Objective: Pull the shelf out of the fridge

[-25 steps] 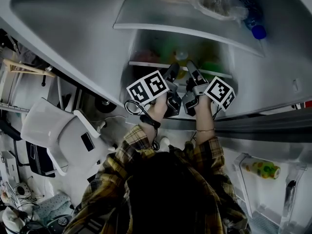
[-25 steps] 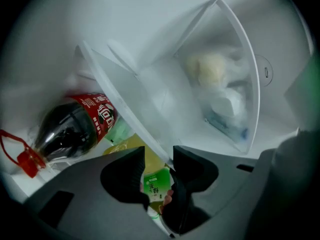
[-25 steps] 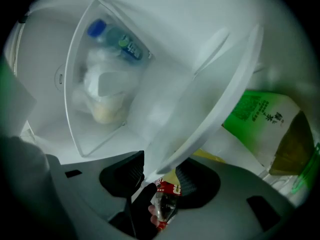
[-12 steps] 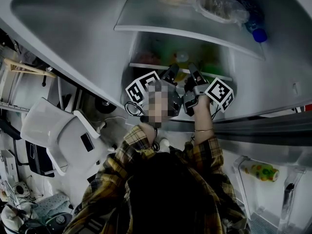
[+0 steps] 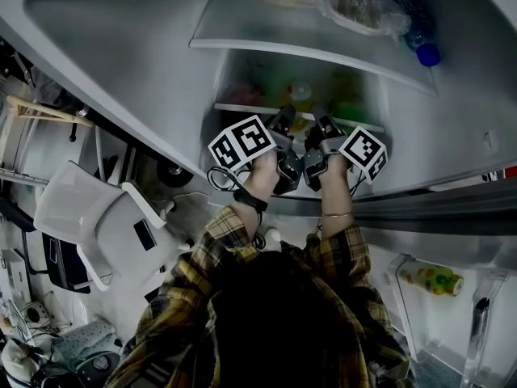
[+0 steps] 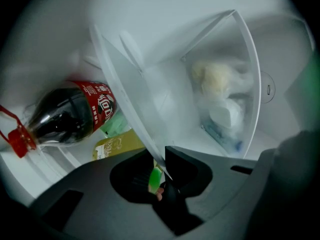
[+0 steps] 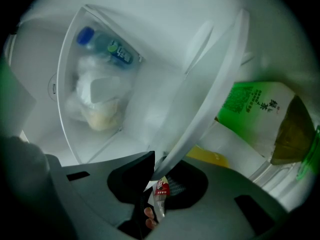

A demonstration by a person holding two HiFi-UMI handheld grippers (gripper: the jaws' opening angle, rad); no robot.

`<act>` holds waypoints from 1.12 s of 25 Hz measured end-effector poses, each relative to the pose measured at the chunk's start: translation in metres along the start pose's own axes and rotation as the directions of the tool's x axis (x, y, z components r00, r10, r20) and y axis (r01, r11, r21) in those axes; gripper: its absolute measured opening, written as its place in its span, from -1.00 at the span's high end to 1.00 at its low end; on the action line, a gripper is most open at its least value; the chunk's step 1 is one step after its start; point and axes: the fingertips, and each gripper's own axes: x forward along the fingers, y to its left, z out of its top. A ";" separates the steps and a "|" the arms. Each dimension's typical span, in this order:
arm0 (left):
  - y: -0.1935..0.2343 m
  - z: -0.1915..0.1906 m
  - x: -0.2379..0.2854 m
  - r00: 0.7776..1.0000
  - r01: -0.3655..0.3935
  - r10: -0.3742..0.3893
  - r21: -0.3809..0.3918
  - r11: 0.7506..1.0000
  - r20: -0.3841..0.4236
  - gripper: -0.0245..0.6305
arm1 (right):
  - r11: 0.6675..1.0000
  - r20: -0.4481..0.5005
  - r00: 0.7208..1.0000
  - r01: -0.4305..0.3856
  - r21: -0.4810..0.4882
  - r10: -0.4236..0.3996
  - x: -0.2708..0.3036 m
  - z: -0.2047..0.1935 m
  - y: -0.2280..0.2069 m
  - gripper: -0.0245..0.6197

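Observation:
The shelf (image 5: 242,107) is a clear pane with a white front strip, in the middle of the open fridge. Both grippers stand side by side at that front edge. In the left gripper view the shelf edge (image 6: 125,94) runs down into my left gripper (image 6: 162,166), whose jaws are closing on it from both sides. In the right gripper view my right gripper (image 7: 157,171) likewise closes on the shelf edge (image 7: 210,94), which runs between its jaws. From above, the left gripper (image 5: 284,120) and right gripper (image 5: 321,122) reach just under the upper shelf (image 5: 323,51).
A cola bottle (image 6: 70,116) and a green tea bottle (image 7: 265,116) lie by the held shelf. The upper shelf carries a plastic bag (image 5: 355,6) and a blue-capped bottle (image 5: 424,47). A white chair (image 5: 105,225) stands left. The door bin (image 5: 432,280) is at right.
Both grippers stay at the shelf's front edge. The head view shows only a slight shift of the hands.

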 end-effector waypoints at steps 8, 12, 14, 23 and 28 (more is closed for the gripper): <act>-0.001 -0.001 0.000 1.000 0.006 -0.006 0.010 1.000 -0.002 0.70 | 1.000 -0.006 1.000 0.010 -0.016 -0.010 0.000 0.000 0.000 0.70; -0.010 0.003 -0.002 1.000 0.030 -0.030 0.037 0.999 0.002 0.70 | 1.000 0.011 1.000 -0.015 -0.023 0.016 -0.001 0.003 0.008 0.70; -0.016 0.005 -0.003 0.999 0.043 -0.044 0.047 0.998 0.007 0.70 | 0.999 0.021 0.999 -0.025 -0.035 0.026 -0.002 0.006 0.014 0.69; -0.002 -0.014 -0.032 0.999 0.036 -0.036 0.038 0.999 0.007 0.70 | 0.998 0.021 1.000 -0.017 -0.061 0.018 -0.027 -0.023 0.009 0.69; -0.003 -0.026 -0.046 0.999 0.034 -0.035 0.039 0.999 0.008 0.70 | 0.998 0.016 1.000 -0.005 -0.067 0.006 -0.042 -0.030 0.010 0.69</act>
